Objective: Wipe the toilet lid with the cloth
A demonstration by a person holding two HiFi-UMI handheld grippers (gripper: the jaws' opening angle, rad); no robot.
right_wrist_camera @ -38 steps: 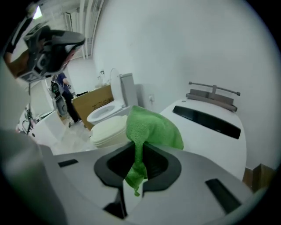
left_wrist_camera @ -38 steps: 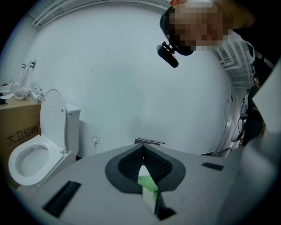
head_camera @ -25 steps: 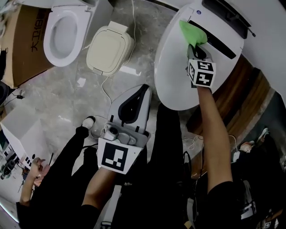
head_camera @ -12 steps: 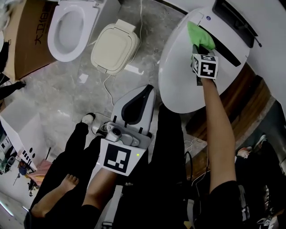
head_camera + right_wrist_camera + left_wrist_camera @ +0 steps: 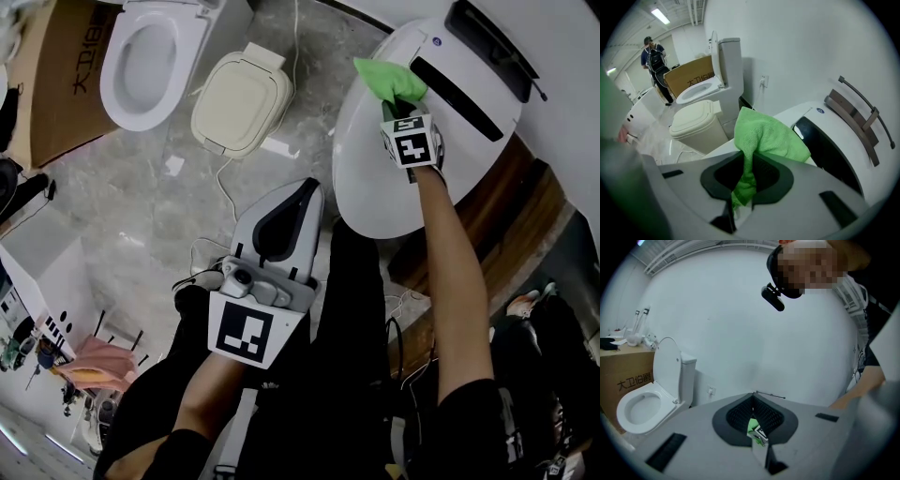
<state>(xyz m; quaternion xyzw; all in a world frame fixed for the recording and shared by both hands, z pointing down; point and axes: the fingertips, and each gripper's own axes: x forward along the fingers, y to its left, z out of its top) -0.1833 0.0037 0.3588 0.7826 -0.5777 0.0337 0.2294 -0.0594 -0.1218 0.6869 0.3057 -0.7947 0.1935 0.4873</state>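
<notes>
The white toilet lid (image 5: 370, 173) lies shut at the upper right of the head view. A bright green cloth (image 5: 389, 81) rests on its far left part, near the dark slot of the toilet's rear. My right gripper (image 5: 395, 103) is shut on the cloth and presses it onto the lid. In the right gripper view the cloth (image 5: 764, 136) bunches up from between the pads of the right gripper (image 5: 747, 176), over the lid (image 5: 723, 145). My left gripper (image 5: 304, 190) hangs low over the floor, off the lid, shut and holding nothing (image 5: 752, 414).
A second toilet (image 5: 141, 61) with its seat open stands at the upper left beside a cardboard box (image 5: 52, 98). A beige lidded bin (image 5: 242, 101) and a white cable (image 5: 220, 183) lie on the marble floor. A wooden platform (image 5: 502, 202) runs under the wiped toilet.
My right gripper has slid the cloth leftwards across the far part of the lid. The left gripper has barely moved. A bystander's bare foot at the lower left has gone from view.
</notes>
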